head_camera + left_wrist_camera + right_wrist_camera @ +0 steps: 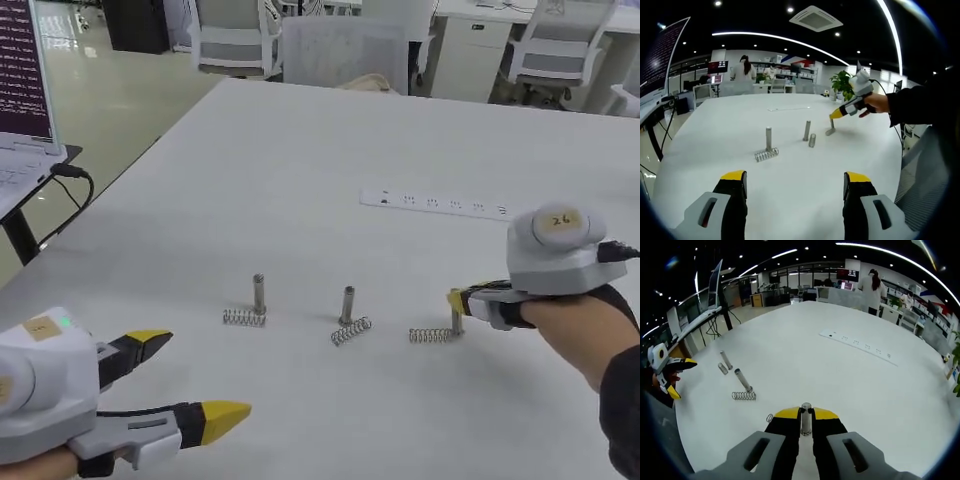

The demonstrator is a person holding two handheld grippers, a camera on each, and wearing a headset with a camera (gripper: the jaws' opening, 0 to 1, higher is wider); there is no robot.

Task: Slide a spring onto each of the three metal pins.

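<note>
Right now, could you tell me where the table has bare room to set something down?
Bare: the table beyond the power strip, and the stretch between the left gripper and the pins. Crowded: the row of pins and springs, where the right gripper clamps the rightmost pin.

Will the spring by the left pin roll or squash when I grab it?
The spring lies on its side on the smooth table, so a nudge would likely roll it. Its thin, open coils probably squash under a hard pinch. It looks light, so the open left gripper may skid it.
</note>
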